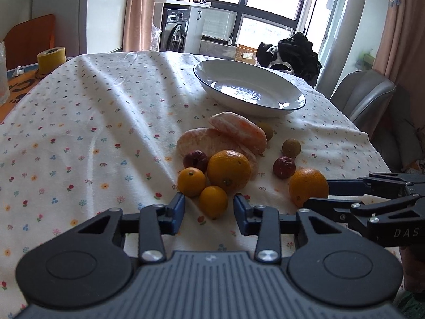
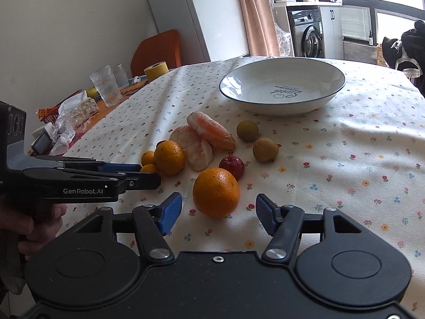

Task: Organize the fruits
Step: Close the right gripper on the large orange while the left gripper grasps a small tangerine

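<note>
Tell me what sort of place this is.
Most likely a home dining area: a table under a flowered tablecloth with fruit and a bowl, a washing machine by the window, and curtains.

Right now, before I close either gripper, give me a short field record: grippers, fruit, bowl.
left gripper: open, a small orange fruit just ahead of its fingertips
right gripper: open, a big orange just ahead of its fingertips
bowl: white, dark rim, no fruit inside, beyond the fruit
loose fruit: peeled citrus pieces, two green-brown round fruits, red fruit, all on the tablecloth
</note>
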Available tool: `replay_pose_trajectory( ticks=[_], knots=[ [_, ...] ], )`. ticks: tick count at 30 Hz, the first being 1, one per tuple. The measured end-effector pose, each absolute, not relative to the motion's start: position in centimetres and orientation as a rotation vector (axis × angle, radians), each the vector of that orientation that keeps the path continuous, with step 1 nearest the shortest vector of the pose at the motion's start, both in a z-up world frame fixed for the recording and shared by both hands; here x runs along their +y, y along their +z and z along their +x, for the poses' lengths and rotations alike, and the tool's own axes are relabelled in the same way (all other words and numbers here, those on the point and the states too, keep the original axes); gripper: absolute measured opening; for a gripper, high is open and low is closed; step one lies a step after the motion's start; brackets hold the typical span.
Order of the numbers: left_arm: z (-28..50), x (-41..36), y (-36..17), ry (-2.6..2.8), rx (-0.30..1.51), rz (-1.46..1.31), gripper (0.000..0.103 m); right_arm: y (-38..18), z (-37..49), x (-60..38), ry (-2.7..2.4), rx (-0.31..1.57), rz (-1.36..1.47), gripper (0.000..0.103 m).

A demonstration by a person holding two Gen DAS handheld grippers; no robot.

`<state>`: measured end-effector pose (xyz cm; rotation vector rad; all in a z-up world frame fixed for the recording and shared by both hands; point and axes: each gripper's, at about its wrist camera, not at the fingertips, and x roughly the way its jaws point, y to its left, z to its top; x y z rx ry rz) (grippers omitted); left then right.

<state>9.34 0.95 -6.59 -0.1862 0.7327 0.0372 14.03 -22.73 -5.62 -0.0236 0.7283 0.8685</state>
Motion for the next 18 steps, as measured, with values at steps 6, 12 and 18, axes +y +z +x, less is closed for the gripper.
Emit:
replay_pose_trajectory(
  ticks=[6, 12, 18],
  knots=[
    [9.2, 1.6, -6.3, 0.034, 0.731, -0.218, 0.021, -6.0, 14.6, -22.1, 0.875, 0.728, -0.03, 0.048],
    [8.6, 1.6, -5.6, 0.036, 0.705, -0.222, 0.021, -5.9, 14.9, -22.1, 0.876, 0.732, -0.029, 0.037],
    [8.0, 1.5, -4.8, 0.036, 0.681, -0.22, 0.021, -5.1, 14.4, -22.4, 0.881, 0.708, -0.024, 0.037]
  ],
)
